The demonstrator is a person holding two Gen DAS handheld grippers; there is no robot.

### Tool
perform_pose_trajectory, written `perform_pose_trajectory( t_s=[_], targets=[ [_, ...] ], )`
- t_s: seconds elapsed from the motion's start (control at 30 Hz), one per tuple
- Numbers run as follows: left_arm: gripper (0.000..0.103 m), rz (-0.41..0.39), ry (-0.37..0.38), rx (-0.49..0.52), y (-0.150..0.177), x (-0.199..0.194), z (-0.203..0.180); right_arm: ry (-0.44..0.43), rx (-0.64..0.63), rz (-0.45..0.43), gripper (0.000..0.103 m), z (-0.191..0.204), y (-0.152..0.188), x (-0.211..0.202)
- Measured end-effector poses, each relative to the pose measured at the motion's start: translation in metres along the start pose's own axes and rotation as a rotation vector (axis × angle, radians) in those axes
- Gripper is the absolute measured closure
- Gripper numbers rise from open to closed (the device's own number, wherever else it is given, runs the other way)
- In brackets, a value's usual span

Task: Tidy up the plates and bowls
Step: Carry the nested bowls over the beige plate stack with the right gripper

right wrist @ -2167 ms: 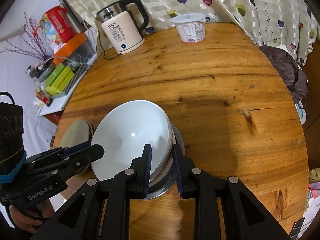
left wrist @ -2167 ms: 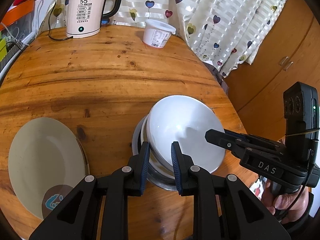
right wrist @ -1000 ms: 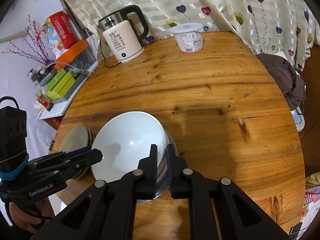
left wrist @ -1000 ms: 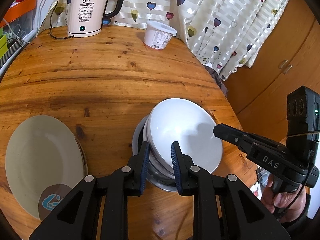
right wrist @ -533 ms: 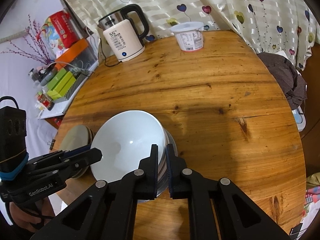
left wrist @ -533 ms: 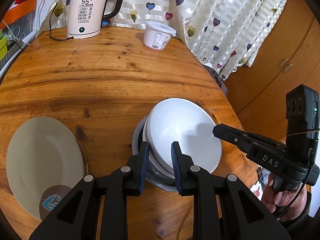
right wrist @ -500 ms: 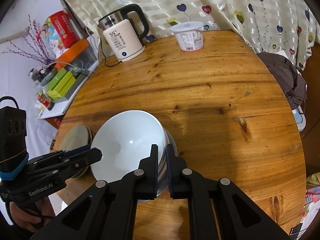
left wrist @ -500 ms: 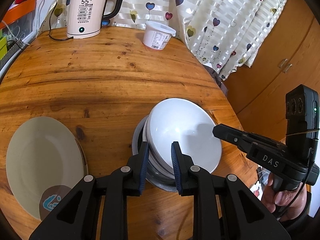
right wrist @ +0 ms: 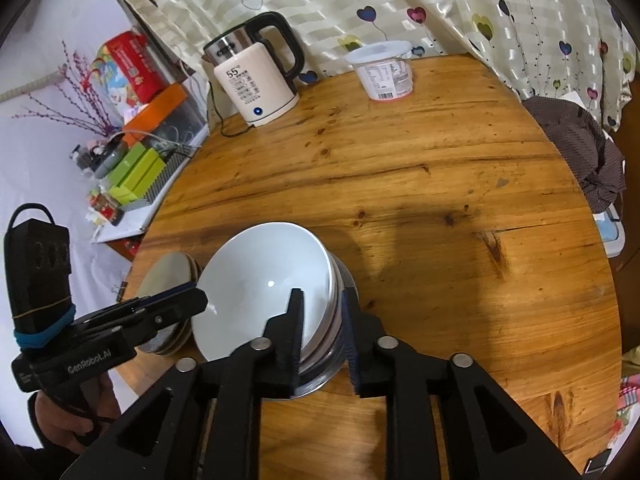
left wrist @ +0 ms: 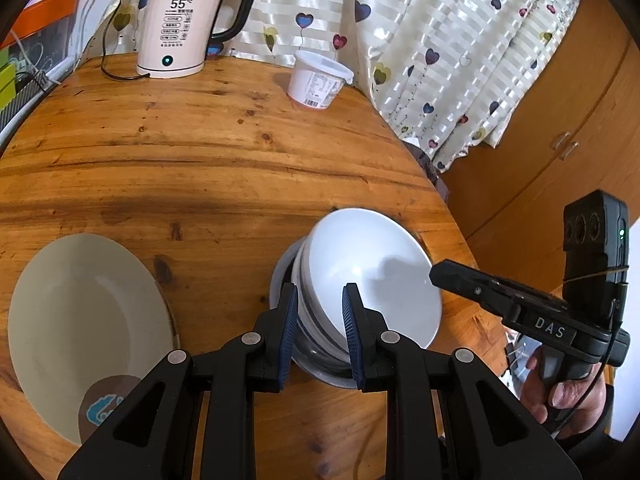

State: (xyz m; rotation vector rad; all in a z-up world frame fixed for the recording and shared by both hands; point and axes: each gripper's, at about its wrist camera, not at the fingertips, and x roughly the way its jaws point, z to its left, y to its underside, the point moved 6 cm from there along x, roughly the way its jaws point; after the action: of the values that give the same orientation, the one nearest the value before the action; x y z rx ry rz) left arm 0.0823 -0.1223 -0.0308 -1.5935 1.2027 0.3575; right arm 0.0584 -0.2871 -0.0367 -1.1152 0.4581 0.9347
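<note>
A white bowl [left wrist: 372,268] sits on top of a stack of bowls in a steel bowl [left wrist: 320,368] near the round wooden table's front edge. My left gripper [left wrist: 318,328] is open, its jaws on either side of the stack's near rim. My right gripper [right wrist: 320,332] is open too, one finger inside the white bowl [right wrist: 260,280] and one outside the steel bowl [right wrist: 332,372]. A cream plate [left wrist: 84,320] lies left of the stack; in the right wrist view it shows as a short stack of plates [right wrist: 168,276].
A white electric kettle [left wrist: 180,28] and a white lidded tub [left wrist: 318,80] stand at the table's far edge [left wrist: 240,64]. A heart-print curtain [left wrist: 440,40] hangs behind. A cluttered shelf [right wrist: 132,152] is left of the table, a wooden cabinet [left wrist: 560,120] right.
My right gripper was shut on the white bowl's rim and has now opened wide around the stack's rim. The left gripper and the bowls have stayed put.
</note>
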Motion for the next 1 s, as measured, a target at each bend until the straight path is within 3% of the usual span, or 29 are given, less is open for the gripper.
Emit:
perform_pose_trajectory(
  t_s=[0.17, 0.4, 1.0],
  targets=[
    [0.080, -0.028, 0.001, -0.032, -0.002, -0.009, 0.010, -0.010, 0.011, -0.021, 0.072, -0.003, -0.001, -0.006],
    [0.080, -0.055, 0.003, -0.069, -0.004, -0.016, 0.024, -0.041, 0.045, -0.053, 0.072, -0.010, -0.003, -0.016],
    [0.080, -0.001, 0.059, -0.177, 0.016, 0.000, 0.049, -0.120, 0.173, -0.005, 0.072, -0.043, 0.014, -0.011]
  ],
)
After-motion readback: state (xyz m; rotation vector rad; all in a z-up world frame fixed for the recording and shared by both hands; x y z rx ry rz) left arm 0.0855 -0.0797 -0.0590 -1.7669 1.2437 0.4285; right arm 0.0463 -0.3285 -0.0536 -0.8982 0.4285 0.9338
